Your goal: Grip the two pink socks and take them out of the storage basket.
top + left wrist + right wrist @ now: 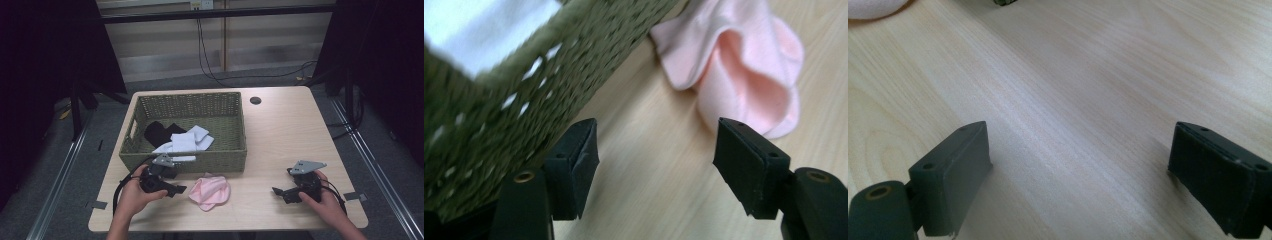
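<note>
— High view findings? 
— Green woven basket (227,150) on the wooden table (285,130), holding white (192,140) and black cloths (159,132). Pink cloth (211,192) lies on the table just before the basket's near wall.

— Grippers?
— Left gripper (176,190) beside the pink cloth, jaws parted, empty. Right gripper (280,192) well apart over bare wood, jaws spread, empty.
</note>
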The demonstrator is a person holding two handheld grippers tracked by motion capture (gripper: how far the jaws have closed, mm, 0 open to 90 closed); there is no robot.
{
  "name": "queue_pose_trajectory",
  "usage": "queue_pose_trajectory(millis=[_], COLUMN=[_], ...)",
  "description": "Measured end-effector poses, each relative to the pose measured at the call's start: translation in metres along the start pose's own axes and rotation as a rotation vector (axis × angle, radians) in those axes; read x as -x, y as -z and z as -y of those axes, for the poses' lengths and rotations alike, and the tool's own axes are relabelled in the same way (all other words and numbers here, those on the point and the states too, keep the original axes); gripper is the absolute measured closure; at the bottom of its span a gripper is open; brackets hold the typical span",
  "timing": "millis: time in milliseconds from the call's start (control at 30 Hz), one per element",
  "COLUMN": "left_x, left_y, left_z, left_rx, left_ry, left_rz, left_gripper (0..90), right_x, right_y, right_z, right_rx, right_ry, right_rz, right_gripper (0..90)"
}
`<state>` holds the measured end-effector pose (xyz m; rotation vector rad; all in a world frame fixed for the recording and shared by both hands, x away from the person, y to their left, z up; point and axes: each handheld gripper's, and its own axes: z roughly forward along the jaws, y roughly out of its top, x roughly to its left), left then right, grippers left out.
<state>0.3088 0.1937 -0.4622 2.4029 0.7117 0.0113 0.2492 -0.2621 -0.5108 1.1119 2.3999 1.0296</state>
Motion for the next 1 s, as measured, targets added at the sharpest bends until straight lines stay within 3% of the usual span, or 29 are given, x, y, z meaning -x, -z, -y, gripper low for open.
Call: queue_pose_trajectory(millis=[200, 367, 467, 500, 600, 633, 667, 700, 733, 1000], left_x=[-0.006, -0.009, -0.008, -0.008, -0.01, -0.011, -0.011, -0.012, -0.011, -0.009], left_y=[-0.005, -0.014, -0.015, -0.017, -0.018, -0.018, -0.018, -0.02, -0.02, -0.021], left_z=[0.013, 0.024, 0.027, 0.029, 0.034, 0.04, 0.04, 0.045, 0.047, 0.046], left_rx=[0.019, 0.008, 0.034, 0.045, 0.087, 0.13, 0.13, 0.179, 0.197, 0.201], left_ry=[0.02, -0.021, -0.021, -0.049, -0.045, -0.059, -0.059, -0.061, -0.055, -0.048], left_rz=[-0.035, -0.073, -0.097, -0.129, -0.129, -0.133, -0.133, -0.133, -0.136, -0.148], left_gripper=[30.6, 26.6, 25.7, 24.5, 19.3, 18.6, 18.2, 18.0, 18.0, 17.5], right_x=[0.0, 0.0, 0.0, 0.0, 0.0, 0.0, 0.0, 0.0, 0.0, 0.0], right_y=[0.0, 0.0, 0.0, 0.0, 0.0, 0.0, 0.0, 0.0, 0.0, 0.0], right_z=[0.0, 0.0, 0.0, 0.0, 0.0, 0.0, 0.0, 0.0, 0.0, 0.0], right_rx=[0.0, 0.0, 0.0, 0.0, 0.0, 0.0, 0.0, 0.0, 0.0, 0.0], right_ry=[0.0, 0.0, 0.0, 0.001, 0.0, 0.001, 0.001, 0.001, 0.0, 0.001], right_rz=[0.0, 0.0, 0.0, 0.0, 0.0, 0.0, 0.0, 0.0, 0.0, 0.0], right_gripper=[9.0, 8.9, 9.0, 9.0, 8.9, 9.0, 9.0, 8.9, 8.9, 8.9])
